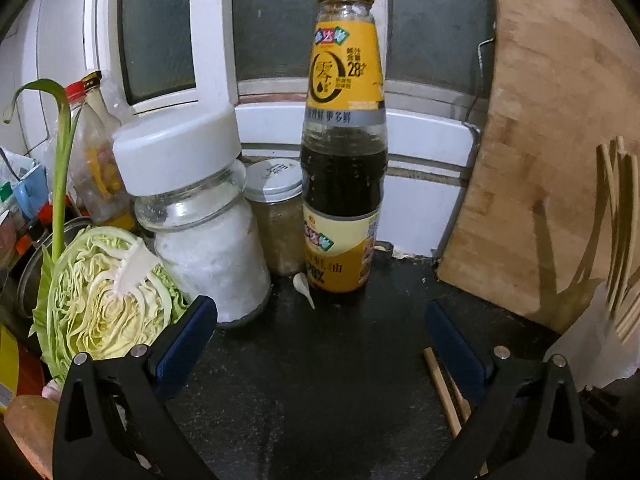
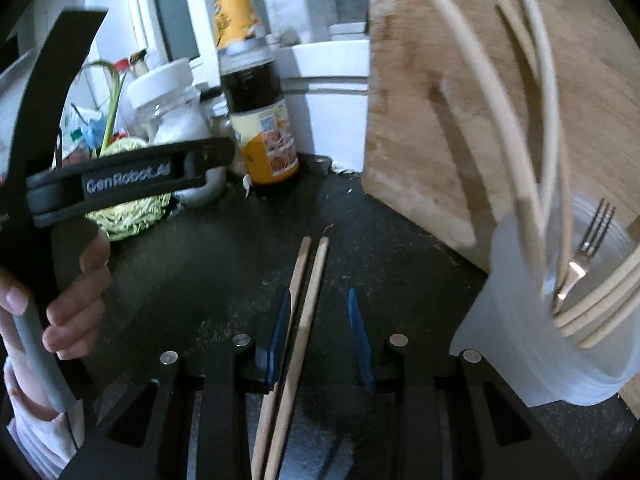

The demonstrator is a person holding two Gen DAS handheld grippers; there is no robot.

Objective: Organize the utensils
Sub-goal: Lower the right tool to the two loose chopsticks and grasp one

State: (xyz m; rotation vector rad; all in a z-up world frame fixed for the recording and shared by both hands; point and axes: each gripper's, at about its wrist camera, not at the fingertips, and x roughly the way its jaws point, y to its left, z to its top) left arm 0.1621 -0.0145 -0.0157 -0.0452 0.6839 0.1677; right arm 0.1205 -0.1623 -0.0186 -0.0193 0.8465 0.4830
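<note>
Between the blue-padded fingers of the right hand-held gripper (image 2: 318, 336), which stand spread, lies a pair of pale wooden chopsticks (image 2: 298, 336) flat on the dark speckled counter (image 2: 200, 280). Their long axis runs straight ahead, parallel to the fingers and nearer the left pad. The translucent plastic holder (image 2: 520, 320) stands just to the right. The left hand-held gripper (image 1: 320, 320), also spread and empty, sits farther off, so the right seems better placed.

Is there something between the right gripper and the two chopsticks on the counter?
Nothing visible. The right gripper is open, and the chopsticks lie on the dark counter between its fingers, close to the left one. The plastic cup stands to the right.
</note>
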